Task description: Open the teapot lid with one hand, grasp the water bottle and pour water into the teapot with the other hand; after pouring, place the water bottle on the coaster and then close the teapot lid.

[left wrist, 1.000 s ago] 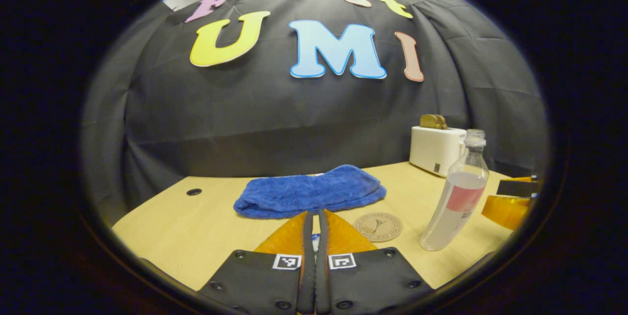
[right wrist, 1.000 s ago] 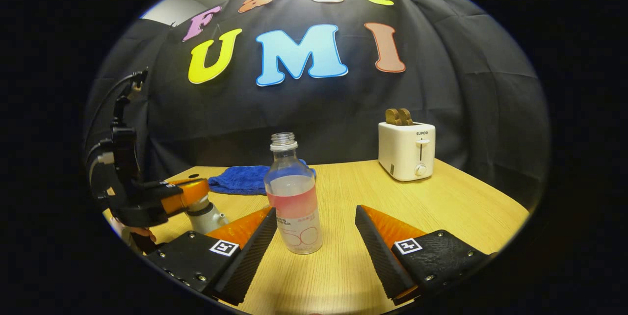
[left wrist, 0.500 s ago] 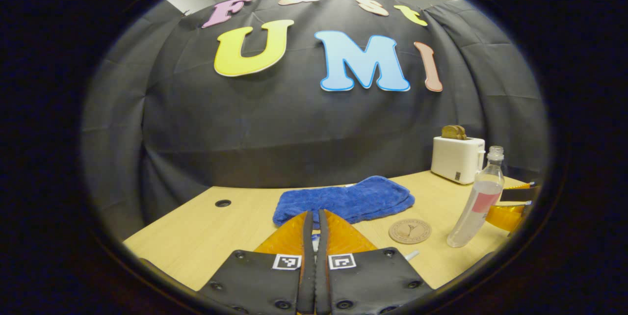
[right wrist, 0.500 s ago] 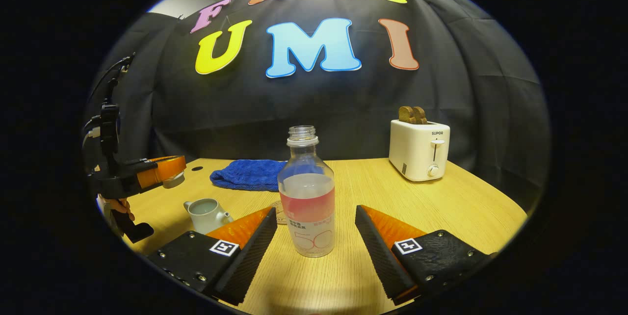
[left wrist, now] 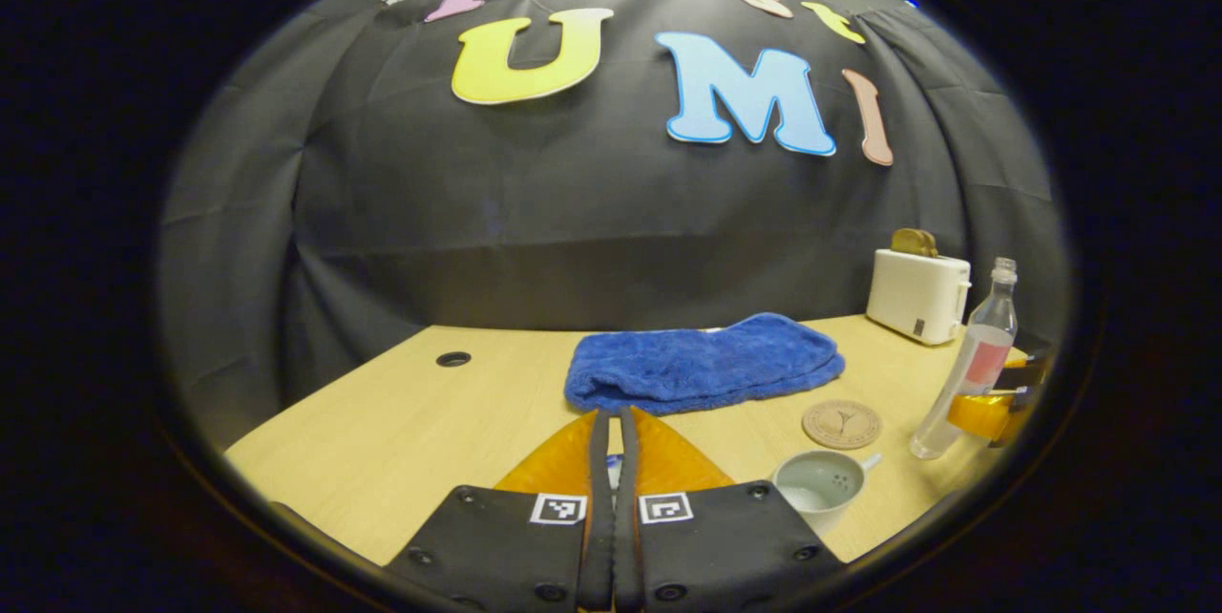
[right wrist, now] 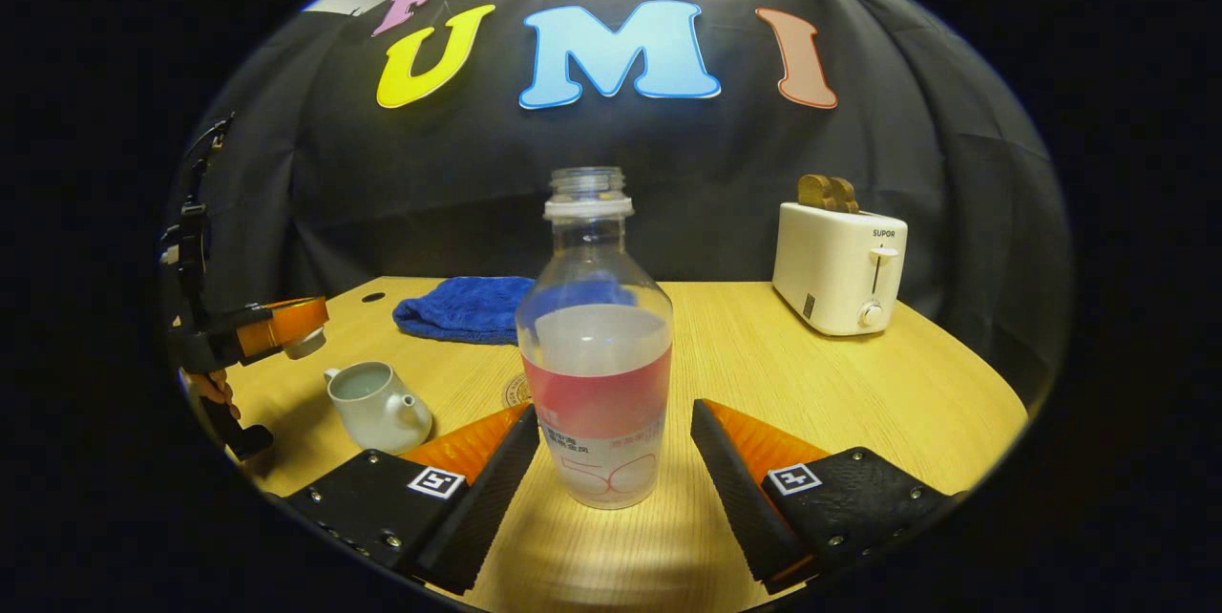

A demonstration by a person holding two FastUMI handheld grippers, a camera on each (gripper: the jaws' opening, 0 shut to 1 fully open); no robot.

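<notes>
A clear, uncapped water bottle (right wrist: 597, 355) with a pink label, partly full, stands upright on the wooden table (right wrist: 859, 403). My right gripper (right wrist: 616, 411) is open, one finger on each side of the bottle, neither pressing it. The pale teapot (right wrist: 372, 403) stands lidless to the left. Up and to the left of it, the left gripper (right wrist: 282, 327) holds the teapot lid (right wrist: 305, 343). In the left gripper view my left gripper (left wrist: 611, 414) is shut, the open teapot (left wrist: 821, 489) is at lower right, with the round coaster (left wrist: 841, 423) and the bottle (left wrist: 969, 365) beyond it.
A folded blue towel (left wrist: 702, 365) lies toward the back of the table. A white toaster (right wrist: 840, 264) with bread in it stands at the back right. A cable hole (left wrist: 452, 359) is at the back left. A hand (right wrist: 215, 393) holds the left gripper.
The left gripper has carried the lid up and to the left, away from the teapot, which now stands open. The right gripper has closed in so the bottle sits between its fingers.
</notes>
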